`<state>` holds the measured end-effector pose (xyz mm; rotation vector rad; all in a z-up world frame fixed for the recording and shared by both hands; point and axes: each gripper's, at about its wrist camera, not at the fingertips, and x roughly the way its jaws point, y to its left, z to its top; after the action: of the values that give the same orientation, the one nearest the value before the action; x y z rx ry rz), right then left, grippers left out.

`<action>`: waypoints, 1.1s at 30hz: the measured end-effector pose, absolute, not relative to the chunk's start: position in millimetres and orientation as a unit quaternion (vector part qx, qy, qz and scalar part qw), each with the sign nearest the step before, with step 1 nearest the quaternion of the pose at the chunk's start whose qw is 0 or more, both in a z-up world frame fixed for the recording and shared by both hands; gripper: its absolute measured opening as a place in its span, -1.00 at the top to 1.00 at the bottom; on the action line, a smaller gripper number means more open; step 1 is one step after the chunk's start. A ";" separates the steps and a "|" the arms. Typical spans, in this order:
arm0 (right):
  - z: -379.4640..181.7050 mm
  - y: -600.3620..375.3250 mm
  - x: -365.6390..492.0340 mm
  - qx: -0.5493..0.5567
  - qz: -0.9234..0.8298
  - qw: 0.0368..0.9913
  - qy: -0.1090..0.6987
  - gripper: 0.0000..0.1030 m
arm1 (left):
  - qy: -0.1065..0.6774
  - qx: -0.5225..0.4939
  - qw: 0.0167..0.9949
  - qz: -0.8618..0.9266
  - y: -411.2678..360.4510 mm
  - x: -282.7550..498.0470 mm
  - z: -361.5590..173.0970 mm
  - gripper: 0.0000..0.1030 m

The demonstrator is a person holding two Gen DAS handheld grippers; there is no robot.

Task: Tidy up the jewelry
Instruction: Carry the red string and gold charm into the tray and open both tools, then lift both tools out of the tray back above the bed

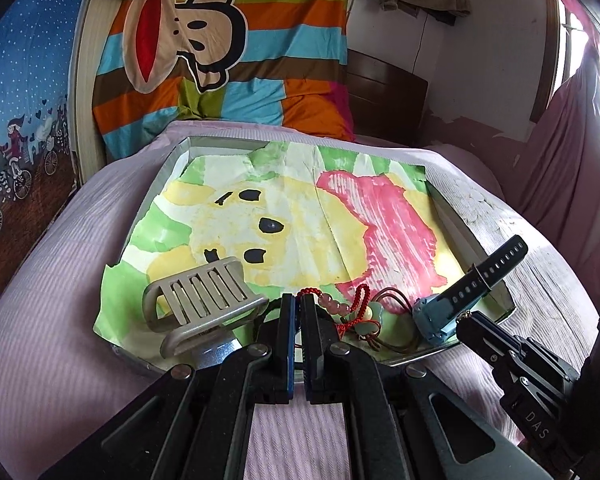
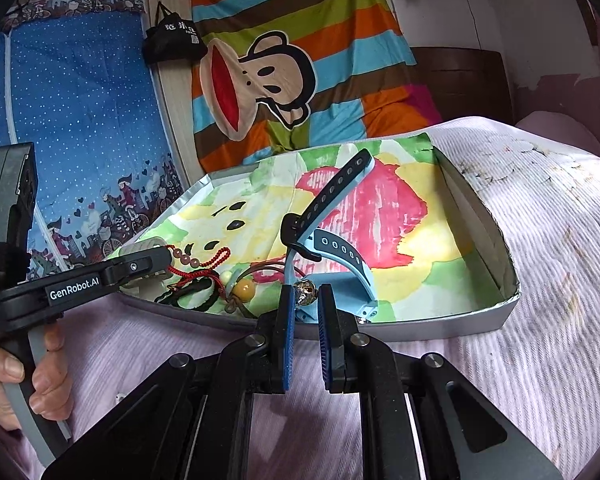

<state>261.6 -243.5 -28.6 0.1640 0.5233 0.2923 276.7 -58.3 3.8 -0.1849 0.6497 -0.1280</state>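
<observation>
A: Item: shallow tray (image 2: 476,312), low walls; jewelry crowded along its near rim, far half lined only with painted paper (image 1: 300,216).

B: Left gripper (image 1: 298,306): nearly closed on red bead string (image 1: 332,300), lower centre. Right gripper (image 2: 305,300): small bell (image 2: 305,290) seen between its narrowly parted pads, touching blue watch (image 2: 340,248); grip cannot be told.

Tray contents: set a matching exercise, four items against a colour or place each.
Items:
1 hair clip
2 watch
3 beaded cord
4 bell

Descriptions:
a between the fingers of the right tongs
b light blue, dark strap
c grey, slatted
d red, at the tips of the left tongs

Pairs: 1-c, 2-b, 3-d, 4-a.
</observation>
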 end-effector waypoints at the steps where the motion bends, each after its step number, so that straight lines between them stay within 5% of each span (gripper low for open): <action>1: -28.7 -243.1 262.5 0.081 0.144 0.952 0.258 0.80 | 0.319 -0.091 0.941 -0.065 -58.1 277.1 3.2 0.94; 10: -29.3 -242.0 262.1 0.081 0.143 0.952 0.256 0.79 | 0.318 -0.095 0.940 -0.073 -57.2 271.9 3.3 0.92; 12: -29.8 -243.0 260.6 0.082 0.142 0.953 0.254 0.79 | 0.315 -0.100 0.940 -0.081 -55.4 268.6 3.4 0.79; 15: -29.0 -243.9 258.3 0.084 0.142 0.954 0.250 0.75 | 0.306 -0.111 0.942 -0.083 -50.1 263.3 4.2 0.32; 22: -23.6 -247.6 244.8 0.082 0.136 0.960 0.229 0.64 | 0.286 -0.129 0.946 -0.084 -42.0 250.8 9.7 0.22; 33: 3.4 -254.5 197.5 0.077 0.115 0.979 0.147 -0.20 | 0.231 -0.123 0.963 -0.061 -33.7 211.6 26.9 -0.53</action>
<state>197.5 -254.6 3.4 0.1545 0.2951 0.2323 211.6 -33.7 26.9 -0.2490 0.4668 -0.1232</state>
